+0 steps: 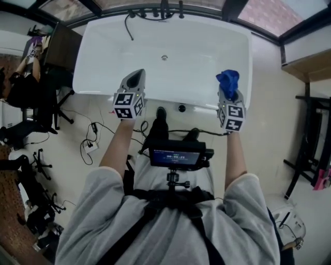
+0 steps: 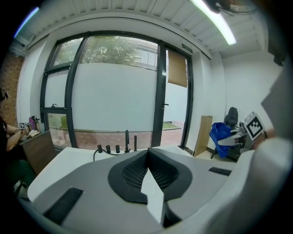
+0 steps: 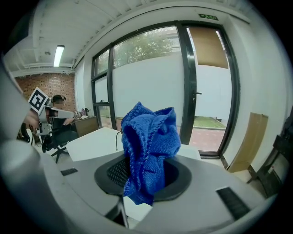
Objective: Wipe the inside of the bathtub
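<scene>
The white bathtub [image 1: 103,57] lies ahead of me, with a round drain [image 1: 164,57] and black tap fittings [image 1: 155,13] at its far end. Both grippers hover over the near rim. My left gripper [image 1: 136,76] sits at the left of that rim; its jaws meet at the tips [image 2: 148,151] with nothing between them. At the right, my right gripper [image 1: 230,91] is shut on a bunched blue cloth [image 1: 228,78], which sticks up out of the jaws [image 3: 151,137] and hides their tips. The cloth [image 2: 220,133] also shows from the left gripper view, and the tub's rim [image 3: 94,142] from the right gripper view.
A black hose [image 1: 128,26] hangs into the tub at the far left. Office chairs [image 1: 31,98] and loose cables [image 1: 90,145] crowd the floor at the left. A black rack [image 1: 305,155] stands at the right. Tall glass windows [image 2: 114,91] rise behind the tub.
</scene>
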{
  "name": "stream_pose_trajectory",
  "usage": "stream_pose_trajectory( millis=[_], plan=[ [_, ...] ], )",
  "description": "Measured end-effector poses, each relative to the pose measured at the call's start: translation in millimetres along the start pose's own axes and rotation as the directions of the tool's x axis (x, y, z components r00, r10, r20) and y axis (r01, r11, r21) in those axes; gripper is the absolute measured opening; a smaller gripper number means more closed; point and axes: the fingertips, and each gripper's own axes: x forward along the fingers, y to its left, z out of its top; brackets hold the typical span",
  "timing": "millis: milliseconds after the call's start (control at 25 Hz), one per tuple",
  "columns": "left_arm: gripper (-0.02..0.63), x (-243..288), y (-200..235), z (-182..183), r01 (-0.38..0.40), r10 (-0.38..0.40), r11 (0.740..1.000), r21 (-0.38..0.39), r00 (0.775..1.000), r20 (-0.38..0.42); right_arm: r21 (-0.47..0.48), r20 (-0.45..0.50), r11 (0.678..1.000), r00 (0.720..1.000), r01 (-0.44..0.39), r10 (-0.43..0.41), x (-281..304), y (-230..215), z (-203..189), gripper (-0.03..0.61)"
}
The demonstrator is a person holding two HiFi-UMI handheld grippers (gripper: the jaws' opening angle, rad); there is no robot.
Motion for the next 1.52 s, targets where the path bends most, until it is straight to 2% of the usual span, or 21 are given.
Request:
stream_pose_trajectory(
  millis=[160,360,600,1000,1520],
  plan=[
    [0.000,-13.4,3.3,0.1,-0.001,0.001,1.000,-0.003,1.000,0.006,0.004,-0.004,1.000,1.000,-0.012,0.012,-16.6,12.3,-0.8,0.120],
    [0.002,-10.3,12.0,7.3,0.052,-0.051,0.999,-0.006,0.998,0.027,0.037,0.012,0.997,0.998,0.061,-0.061,-25.3,12.5,9.2,0.120],
    [0.000,-11.6,31.4,12.0,0.085,-0.085,0.996,0.002,0.996,0.028,0.051,0.003,0.995,0.996,0.087,-0.087,-23.9,36.6,15.7,0.118],
    [0.000,-18.4,32.2,2.8,0.076,-0.076,0.997,0.001,0.997,0.015,0.049,-0.033,0.994,0.995,0.093,-0.091,-24.0,37.3,0.6,0.117],
    [0.000,-25.7,37.6,-7.9,0.048,-0.048,0.999,-0.010,0.999,0.002,0.036,-0.036,0.996,0.996,0.079,-0.078,-23.6,39.1,-3.6,0.117]
  ],
)
